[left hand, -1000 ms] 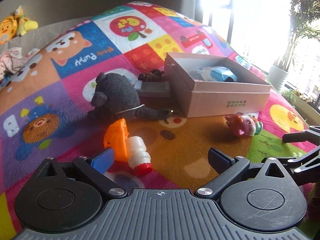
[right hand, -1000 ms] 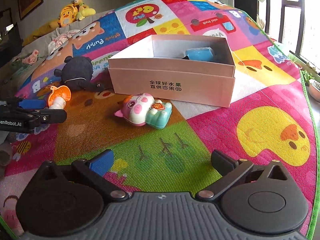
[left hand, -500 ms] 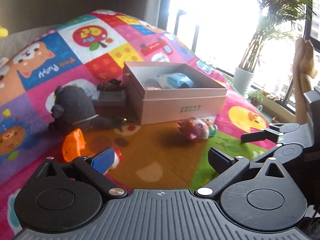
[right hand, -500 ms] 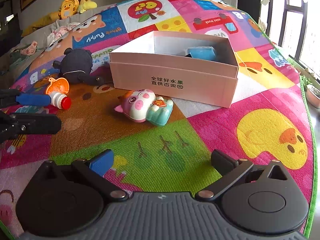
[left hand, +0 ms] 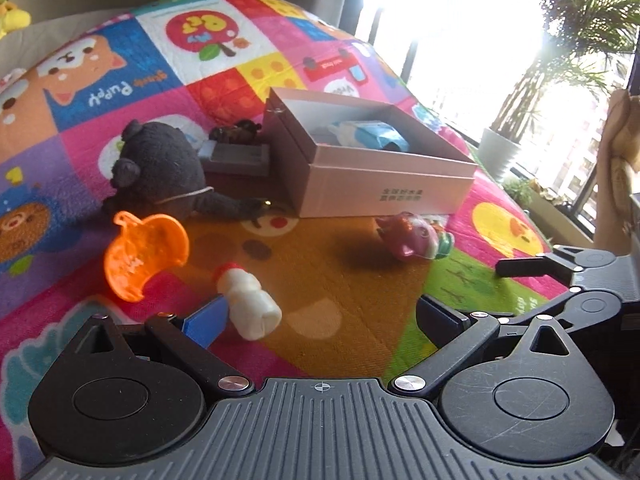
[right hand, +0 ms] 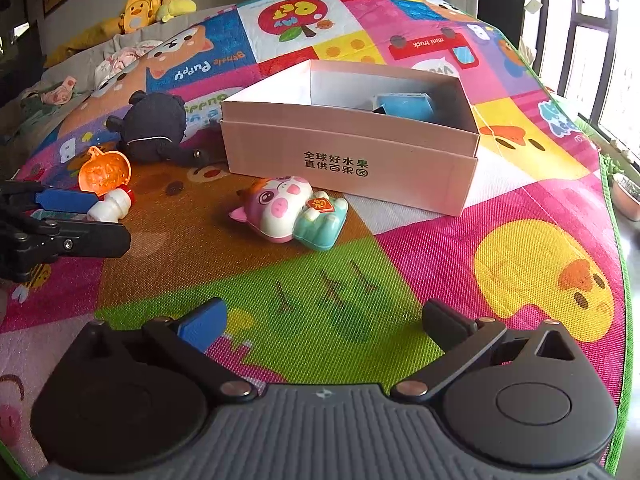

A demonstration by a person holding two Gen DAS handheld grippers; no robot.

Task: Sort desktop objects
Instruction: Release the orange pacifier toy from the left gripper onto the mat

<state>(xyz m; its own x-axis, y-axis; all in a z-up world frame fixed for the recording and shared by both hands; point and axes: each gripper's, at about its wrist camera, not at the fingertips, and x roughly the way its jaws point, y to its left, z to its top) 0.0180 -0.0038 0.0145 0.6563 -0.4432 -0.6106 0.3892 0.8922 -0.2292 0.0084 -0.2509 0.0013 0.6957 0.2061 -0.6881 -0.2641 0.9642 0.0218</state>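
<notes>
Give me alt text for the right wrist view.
The open right gripper hovers over a colourful play mat, facing a pig toy lying before an open pink box. At left, the left gripper is open beside a white bottle.

Black linkage arms, silver screws; one blue-padded, one black fingers [right hand: 202, 323]; ribbed grey base.

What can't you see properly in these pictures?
- Blue packet inside the pink cardboard box: right wrist view, box wall hides its lower part.
- Small dark thing behind the grey plush bear: left wrist view, too small to identify.
- Outside the window: left wrist view, glare washes it out.
</notes>
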